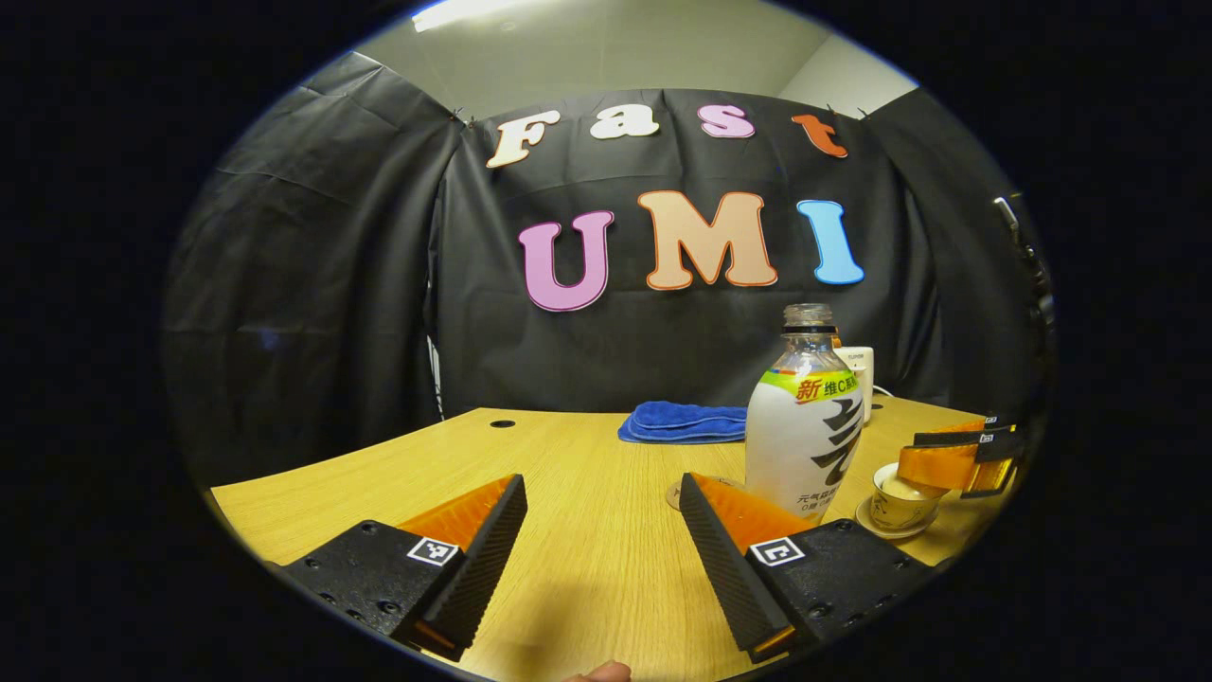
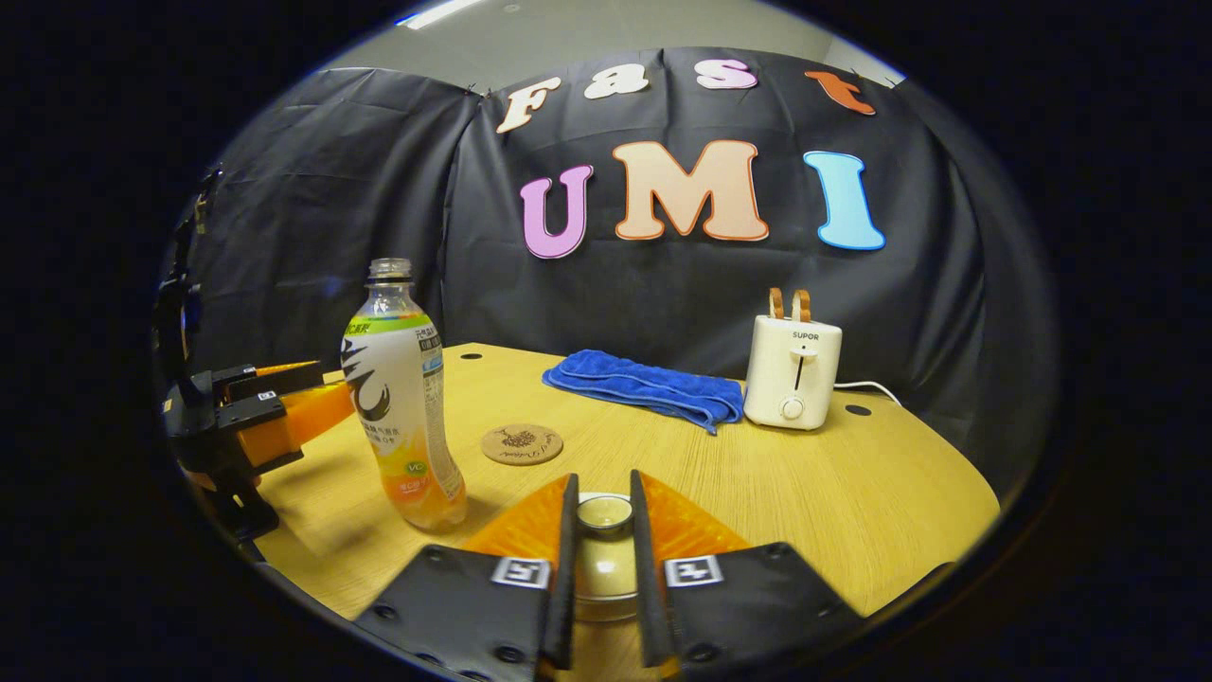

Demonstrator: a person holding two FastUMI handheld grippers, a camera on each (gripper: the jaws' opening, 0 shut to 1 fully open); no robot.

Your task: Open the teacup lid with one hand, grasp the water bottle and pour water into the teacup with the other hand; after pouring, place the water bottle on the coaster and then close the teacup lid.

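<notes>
Right gripper (image 2: 602, 549) has its ribbed fingers drawn narrow on the round knob of the glazed lid (image 2: 604, 516), one pad at each side, pressing it; in the left gripper view that gripper (image 1: 956, 464) sits at 3 o'clock over the small cup (image 1: 900, 507) on its saucer. Left gripper (image 1: 602, 530) hangs with its jaws spread wide and nothing between them, its wedge-shaped fingers ridged on the inner faces. Bottle (image 1: 805, 426) stands upright at 2 o'clock from that gripper, just past its right finger, uncapped, clear plastic with a glossy wrap label; the round cork coaster (image 2: 522, 443) lies flat just beyond it, apart from it. In the right gripper view the bottle (image 2: 402, 398) is at 10 o'clock from the lid, with the left gripper (image 2: 256, 417) farther out at 9 o'clock. Table (image 2: 852, 502) is pale wood grain with small dark round holes near its far edge. Folded blue towel (image 2: 644, 386) lies at 12 o'clock, a boxy white toaster (image 2: 792, 371) at 1 o'clock with its cord trailing right. Wrinkled black cloth walls the booth beneath a pale ceiling.
</notes>
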